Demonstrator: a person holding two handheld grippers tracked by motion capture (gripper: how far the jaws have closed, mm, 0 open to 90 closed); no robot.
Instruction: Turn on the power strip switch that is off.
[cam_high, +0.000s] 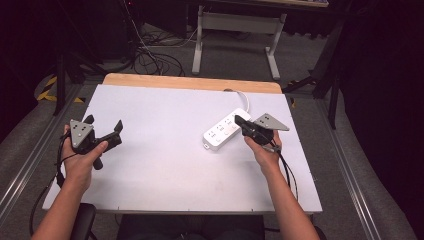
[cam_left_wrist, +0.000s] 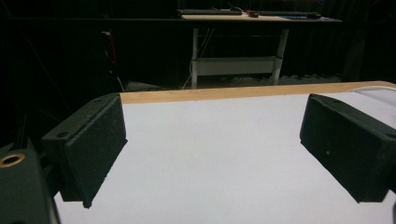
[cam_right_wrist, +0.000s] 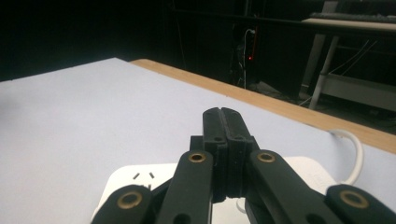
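High view: one power strip (cam_high: 225, 130), two tools.

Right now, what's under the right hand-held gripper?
The white power strip lies on the table under the shut right hand-held gripper. One socket shows beside the jaws in the right gripper view; the part of the strip directly below them is covered, so contact can't be judged.

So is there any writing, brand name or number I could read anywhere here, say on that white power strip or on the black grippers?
None can be read.
White plastic power strip: socket holes and a button show, no legible print.
Black two-jaw right gripper, jaws shut, above the strip: bare, brass rivets only.
Black two-jaw left gripper, jaws open: plain pads.
Yellow-and-black striped floor marking: stripes, no words.
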